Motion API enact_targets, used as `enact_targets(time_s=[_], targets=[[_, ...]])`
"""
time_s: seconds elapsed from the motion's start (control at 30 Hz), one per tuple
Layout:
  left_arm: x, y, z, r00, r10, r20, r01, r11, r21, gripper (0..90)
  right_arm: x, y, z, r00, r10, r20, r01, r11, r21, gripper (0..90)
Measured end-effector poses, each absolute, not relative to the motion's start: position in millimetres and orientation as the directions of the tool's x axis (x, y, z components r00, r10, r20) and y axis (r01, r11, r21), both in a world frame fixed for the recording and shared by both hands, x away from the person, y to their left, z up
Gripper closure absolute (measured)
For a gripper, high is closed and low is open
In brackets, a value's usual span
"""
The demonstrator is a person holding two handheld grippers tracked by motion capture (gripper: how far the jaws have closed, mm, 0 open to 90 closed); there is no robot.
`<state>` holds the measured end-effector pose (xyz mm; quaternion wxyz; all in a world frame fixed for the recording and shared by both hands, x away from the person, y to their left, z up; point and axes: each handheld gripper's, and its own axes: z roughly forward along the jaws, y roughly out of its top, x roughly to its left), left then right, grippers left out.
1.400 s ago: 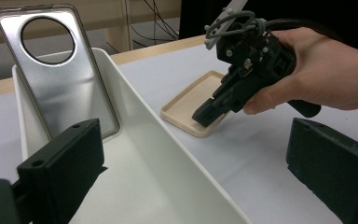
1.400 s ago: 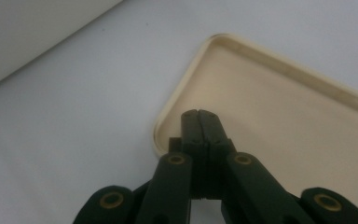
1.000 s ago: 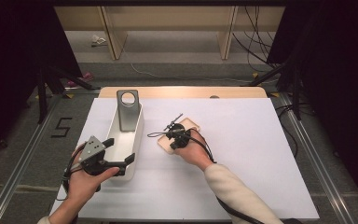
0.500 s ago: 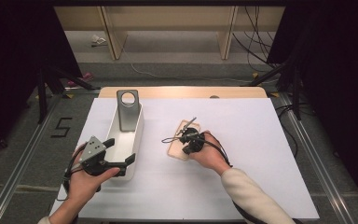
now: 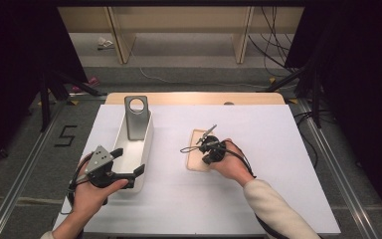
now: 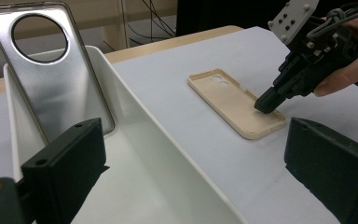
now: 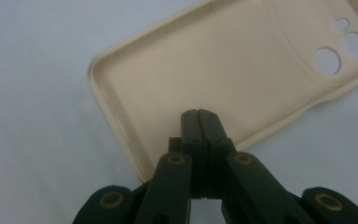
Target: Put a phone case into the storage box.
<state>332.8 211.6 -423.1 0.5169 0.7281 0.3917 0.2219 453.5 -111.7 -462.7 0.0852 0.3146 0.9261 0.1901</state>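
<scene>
Your right tool [image 5: 210, 152] has its jaws pressed fully together with nothing between them, and their joined tips rest inside the beige phone case [image 5: 197, 152], at the end away from its camera holes; in the left tool's view the same tips [image 6: 266, 103] press down into the case [image 6: 235, 102] near its closer end. The case lies open side up on the white table [image 5: 258, 189], just right of centre, with its camera holes at the 12 o'clock end in the high view. Your right hand [image 5: 231, 162] comes in from about 4 o'clock of the case. Your left tool [image 5: 110, 169] is spread wide and holds nothing; its jaws stand either side of the near end of the white tray [image 5: 142, 144], at about 9 o'clock from the case and well apart from it. Inside the tray a silver phone case [image 5: 136, 117] with a round hole leans upright against the far wall, at the tray's 12 o'clock end. Your left hand [image 5: 92, 191] grips the tool from 6 o'clock.
</scene>
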Motion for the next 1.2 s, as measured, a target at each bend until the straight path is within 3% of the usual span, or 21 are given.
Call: enact_targets(time_s=[0.43,0.6,0.8,0.93,1.2], targets=[[332,210,-424,0.603,0.794,-0.078,0.34,-0.167,0.926,5.2,453,-117,-463,-0.785,0.618,-0.045,0.549,0.728,0.41,89.8],[332,210,-424,0.605,0.792,-0.079,0.342,-0.168,0.925,5.3,451,-116,-458,-0.805,0.59,-0.068,0.507,0.743,0.437,77.8],[332,210,-425,0.607,0.791,-0.081,0.344,-0.169,0.924,5.4,442,-112,-446,-0.861,0.48,-0.168,0.369,0.817,0.444,44.3],[332,209,-425,0.606,0.791,-0.079,0.342,-0.17,0.924,5.5,436,-108,-442,-0.892,0.413,-0.182,0.318,0.861,0.398,27.3],[332,209,-425,0.608,0.79,-0.079,0.342,-0.172,0.924,5.6,428,-99,-438,-0.918,0.317,-0.239,0.233,0.918,0.321,23.0]])
